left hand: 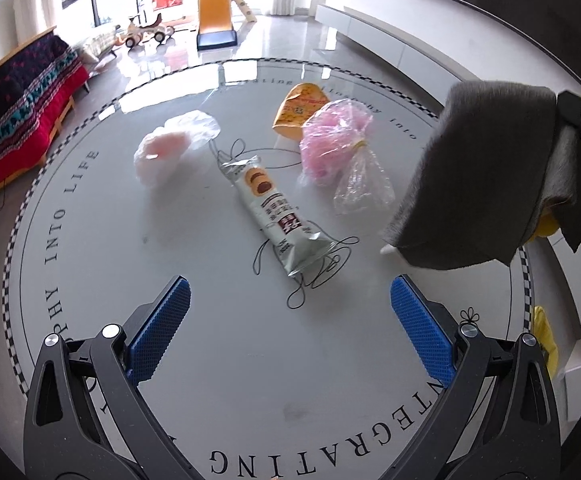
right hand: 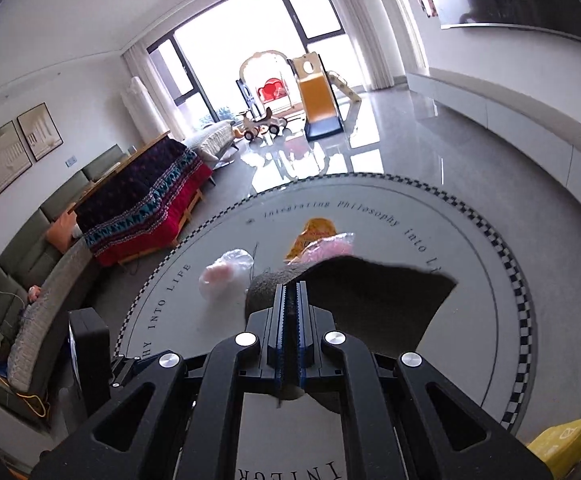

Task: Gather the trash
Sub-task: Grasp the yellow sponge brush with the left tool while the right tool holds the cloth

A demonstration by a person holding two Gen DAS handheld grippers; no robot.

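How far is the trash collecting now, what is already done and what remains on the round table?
Nothing looks collected yet. In hand: the right tongs are shut on a grey cloth, lifted above the table. The left tongs are open and empty. Left on the table: the silver snack wrapper, the pink plastic bag, the orange packet and the white plastic bag.

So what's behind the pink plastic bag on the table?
An orange snack packet lies right behind the pink plastic bag on the table. The bag covers the packet's near right part, so whether they touch is unclear.
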